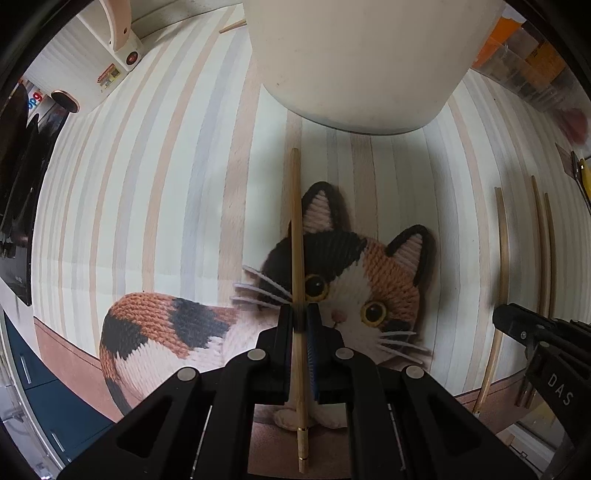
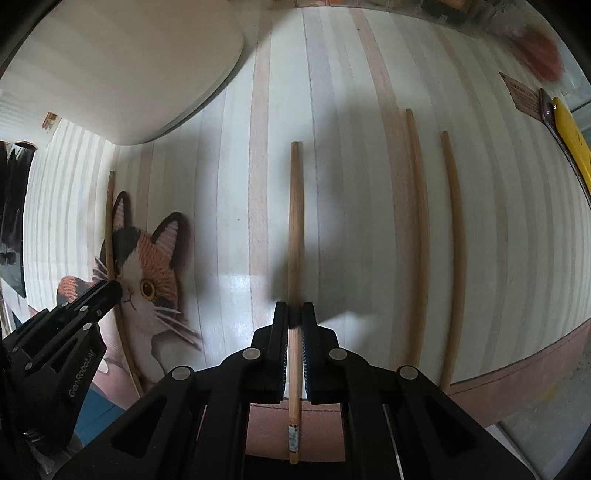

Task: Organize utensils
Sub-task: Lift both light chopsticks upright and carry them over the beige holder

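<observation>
My left gripper (image 1: pixel 301 314) is shut on a wooden chopstick (image 1: pixel 296 229) that points forward over the cat picture on the striped mat (image 1: pixel 147 184). My right gripper (image 2: pixel 295 314) is shut on another wooden chopstick (image 2: pixel 295 221) above the mat (image 2: pixel 351 184). A white round holder (image 1: pixel 362 55) stands just ahead of the left gripper; it also shows at the upper left of the right wrist view (image 2: pixel 122 66). Two more chopsticks (image 2: pixel 417 229) (image 2: pixel 456 251) lie on the mat to the right of the right gripper. The left gripper (image 2: pixel 110 291) shows in the right wrist view, the right gripper (image 1: pixel 506 317) in the left.
A yellow-handled tool (image 2: pixel 572 140) lies at the far right by a clear container (image 1: pixel 535 66). A white appliance (image 1: pixel 118 40) stands at the back left. The mat's brown front edge (image 2: pixel 517 358) is close below the grippers. Another chopstick tip (image 1: pixel 232 26) lies beside the holder.
</observation>
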### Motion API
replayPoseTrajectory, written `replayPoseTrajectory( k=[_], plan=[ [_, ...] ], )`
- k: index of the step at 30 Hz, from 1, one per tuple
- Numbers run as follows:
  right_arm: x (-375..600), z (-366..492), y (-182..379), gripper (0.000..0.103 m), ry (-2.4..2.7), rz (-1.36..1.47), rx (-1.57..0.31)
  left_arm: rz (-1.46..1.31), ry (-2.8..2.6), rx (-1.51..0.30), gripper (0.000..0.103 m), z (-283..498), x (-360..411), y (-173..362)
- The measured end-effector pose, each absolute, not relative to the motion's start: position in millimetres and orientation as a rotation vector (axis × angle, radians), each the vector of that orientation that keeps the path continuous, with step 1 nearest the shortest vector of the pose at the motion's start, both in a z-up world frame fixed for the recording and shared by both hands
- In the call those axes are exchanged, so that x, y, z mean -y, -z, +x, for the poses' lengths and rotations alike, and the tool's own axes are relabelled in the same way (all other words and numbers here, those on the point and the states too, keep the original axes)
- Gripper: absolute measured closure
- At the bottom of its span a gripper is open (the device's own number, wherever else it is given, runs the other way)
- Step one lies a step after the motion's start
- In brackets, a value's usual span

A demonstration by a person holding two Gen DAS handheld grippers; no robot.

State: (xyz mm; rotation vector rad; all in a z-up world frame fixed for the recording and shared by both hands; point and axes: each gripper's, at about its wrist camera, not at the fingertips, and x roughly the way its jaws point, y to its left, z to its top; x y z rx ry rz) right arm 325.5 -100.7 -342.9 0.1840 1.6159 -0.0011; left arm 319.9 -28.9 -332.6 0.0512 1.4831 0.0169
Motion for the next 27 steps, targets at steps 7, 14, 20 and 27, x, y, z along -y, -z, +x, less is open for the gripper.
replayPoseTrajectory(
  k=[7, 14, 20, 27],
  plan=[
    [89.5, 332.4, 345.7, 0.095, 0.026, 0.127, -1.634, 0.049, -0.012, -1.485, 0.098, 327.0, 29.5, 335.1],
    [72.5, 329.8, 347.7, 0.095, 0.066, 0.053, -1.623, 0.06, -0.011, -1.479, 0.098, 329.8, 29.2, 336.9],
    [73.6, 329.6, 346.2, 0.096, 0.073, 0.093, -1.606, 0.101, -0.014, -1.456, 0.098, 329.0, 32.7, 336.6],
    [84.6, 317.0, 301.0, 0.096, 0.052, 0.147, -1.452, 0.103, -0.009, -1.321, 0.099, 320.4, 33.5, 289.5]
  ],
)
